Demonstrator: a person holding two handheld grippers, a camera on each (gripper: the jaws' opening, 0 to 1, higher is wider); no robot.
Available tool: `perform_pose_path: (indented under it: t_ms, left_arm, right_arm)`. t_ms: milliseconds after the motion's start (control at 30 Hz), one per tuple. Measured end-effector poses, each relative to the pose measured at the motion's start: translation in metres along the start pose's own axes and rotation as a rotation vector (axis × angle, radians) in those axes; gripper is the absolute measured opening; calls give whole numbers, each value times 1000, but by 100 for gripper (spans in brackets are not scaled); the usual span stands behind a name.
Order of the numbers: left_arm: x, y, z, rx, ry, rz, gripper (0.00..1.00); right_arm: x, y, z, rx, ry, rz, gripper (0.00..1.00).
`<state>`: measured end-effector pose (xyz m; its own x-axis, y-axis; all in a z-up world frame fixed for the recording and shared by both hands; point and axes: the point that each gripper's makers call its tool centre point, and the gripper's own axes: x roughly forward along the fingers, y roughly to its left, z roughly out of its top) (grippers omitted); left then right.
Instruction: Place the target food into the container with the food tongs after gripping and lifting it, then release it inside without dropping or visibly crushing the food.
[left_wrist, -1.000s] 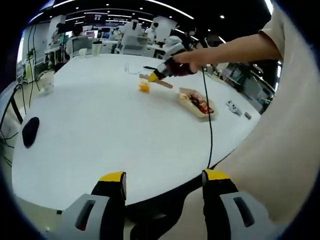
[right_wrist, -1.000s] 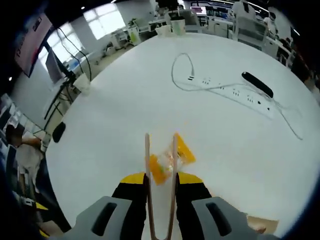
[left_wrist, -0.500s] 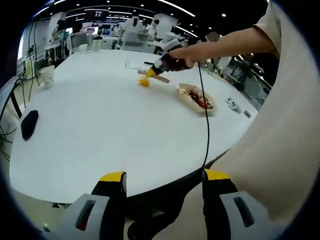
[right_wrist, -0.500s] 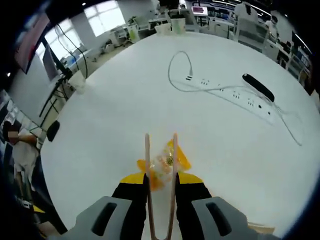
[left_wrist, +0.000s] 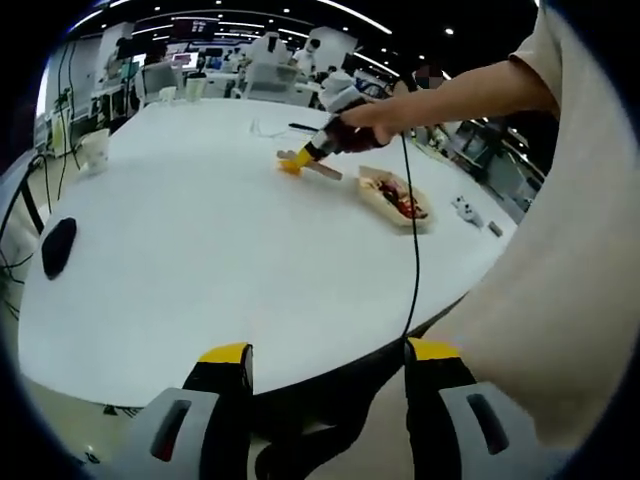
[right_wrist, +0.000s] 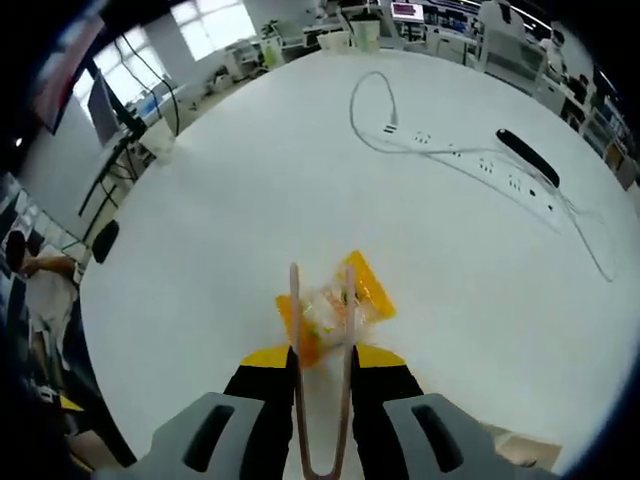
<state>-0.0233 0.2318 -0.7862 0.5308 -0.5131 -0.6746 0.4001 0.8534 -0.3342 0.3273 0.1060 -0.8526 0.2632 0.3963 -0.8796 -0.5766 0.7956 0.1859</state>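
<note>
Right gripper view: the packaged snack (right_wrist: 332, 303), a clear wrapper with orange ends, lies between the two thin arms of the food tongs (right_wrist: 321, 370), and the right tool (right_wrist: 322, 372) is squeezed narrow around those tongs, so the tongs look pinched on the packet. A second ago the packet sat loose just ahead of the tong tips; now it bunches up between them and fills more of the space there, which reads as the grip having been taken, though whether it has left the white worktop (right_wrist: 250, 190) is hard to tell from here. In the left gripper view the same packet (left_wrist: 290, 165) shows as an orange spot at the tong tips, held out over the worktop (left_wrist: 200, 260) by the person's arm (left_wrist: 460, 95), with the container (left_wrist: 395, 200), a shallow tray already holding red food, lying near it toward the person. That means the carry across to the tray is the step in hand, and a gentle squeeze matters so the wrapper does not crumple. The left tool (left_wrist: 325, 372) hangs at the worktop's near edge, jaws wide and holding nothing. A power strip (right_wrist: 470, 165) and its cable lie well apart.
</note>
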Motion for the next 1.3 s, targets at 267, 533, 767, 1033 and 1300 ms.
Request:
perform_pose_path:
  t_ms: [267, 533, 767, 1033, 1300]
  left_arm:
    - [3, 3, 7, 11, -9, -10, 61]
    - [7, 3, 18, 23, -28, -22, 60]
    - [9, -2, 16, 34, -22, -41, 60]
    - [8, -5, 16, 7, -43, -52, 60]
    - [7, -2, 38, 1, -84, -72, 59]
  right_arm:
    - [-4, 11, -18, -15, 29, 20, 21]
    - [-9, 29, -46, -77, 83, 48, 20]
    - [-16, 40, -63, -68, 83, 62, 20]
    - [-30, 45, -95, -60, 99, 66, 20]
    - [-46, 53, -129, -48, 110, 82, 20]
